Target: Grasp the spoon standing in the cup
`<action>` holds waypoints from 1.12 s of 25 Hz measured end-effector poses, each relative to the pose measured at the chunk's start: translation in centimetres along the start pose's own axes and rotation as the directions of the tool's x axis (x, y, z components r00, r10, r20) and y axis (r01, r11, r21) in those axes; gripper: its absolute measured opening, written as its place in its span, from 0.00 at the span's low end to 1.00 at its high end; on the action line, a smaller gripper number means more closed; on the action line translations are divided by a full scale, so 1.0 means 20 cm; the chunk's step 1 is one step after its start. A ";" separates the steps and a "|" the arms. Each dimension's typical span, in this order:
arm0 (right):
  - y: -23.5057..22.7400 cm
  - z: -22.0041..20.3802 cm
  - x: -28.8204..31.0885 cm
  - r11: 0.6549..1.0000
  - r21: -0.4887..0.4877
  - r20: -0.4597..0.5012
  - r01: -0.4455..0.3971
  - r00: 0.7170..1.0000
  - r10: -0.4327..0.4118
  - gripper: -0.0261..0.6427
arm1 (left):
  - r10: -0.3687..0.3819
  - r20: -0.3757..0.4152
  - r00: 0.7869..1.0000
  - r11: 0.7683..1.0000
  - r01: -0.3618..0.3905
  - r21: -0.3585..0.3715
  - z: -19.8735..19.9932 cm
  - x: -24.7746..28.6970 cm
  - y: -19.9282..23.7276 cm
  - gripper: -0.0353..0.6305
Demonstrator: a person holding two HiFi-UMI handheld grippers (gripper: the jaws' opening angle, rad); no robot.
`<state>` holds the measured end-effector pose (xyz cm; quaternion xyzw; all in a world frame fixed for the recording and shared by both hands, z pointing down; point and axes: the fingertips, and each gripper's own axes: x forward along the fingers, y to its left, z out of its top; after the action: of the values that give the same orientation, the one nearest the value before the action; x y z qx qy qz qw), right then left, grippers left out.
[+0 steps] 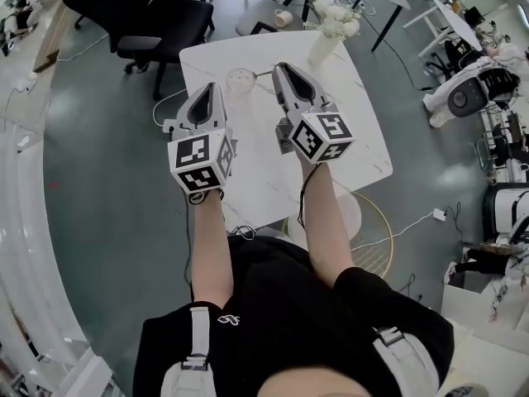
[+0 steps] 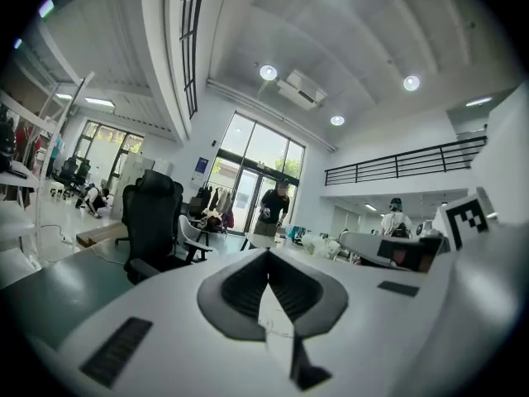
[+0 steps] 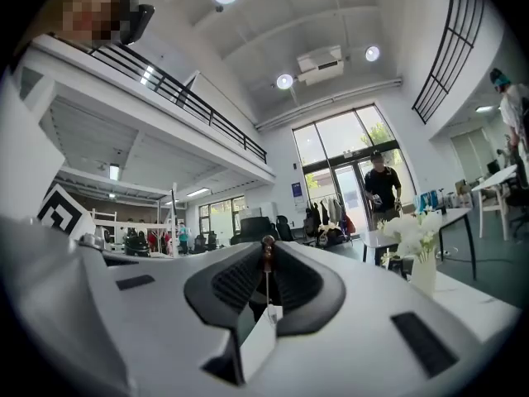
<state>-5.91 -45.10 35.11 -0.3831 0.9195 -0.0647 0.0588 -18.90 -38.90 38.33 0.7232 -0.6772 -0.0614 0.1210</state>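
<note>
Head view: a white table (image 1: 364,139) at centre frame, with a vase of white flowers (image 1: 324,44) towards its upper right corner and a clear cup (image 1: 241,79) near its upper edge; a black office chair (image 1: 157,23) stands off the table at upper left, well apart from both tools; nothing lies between the grippers and the cup; the cup sits between the two tool tips, just left of the right gripper (image 1: 279,67) and just right of the left gripper (image 1: 208,88); right gripper view: the spoon (image 3: 268,259) stands upright at frame centre, its thin handle running down between the jaws and its small rounded end showing just above their tips (the head view does not show the spoon); the right gripper's jaws are pinched on that handle; the vase appears at right, a person (image 3: 382,184) by the glass doors behind; left gripper view: the left gripper's jaws are pressed together at the tips with nothing between them
</note>
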 end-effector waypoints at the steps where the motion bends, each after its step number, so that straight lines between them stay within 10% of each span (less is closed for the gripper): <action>1: 0.01 0.03 -0.03 1.000 -0.008 0.009 0.008 1.000 -0.008 0.11 | -0.010 0.010 1.000 1.000 0.010 0.009 0.03 0.00 -0.02 0.08; 28: -0.03 0.04 -0.25 0.986 -0.128 -0.046 0.108 0.992 -0.114 0.11 | -0.084 0.011 0.996 0.988 0.082 0.127 0.17 0.02 -0.21 0.08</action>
<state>-1.83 -42.04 34.77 -0.4348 0.9003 -0.0202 0.0062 -15.72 -39.44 34.10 0.7565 -0.6499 -0.0295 0.0667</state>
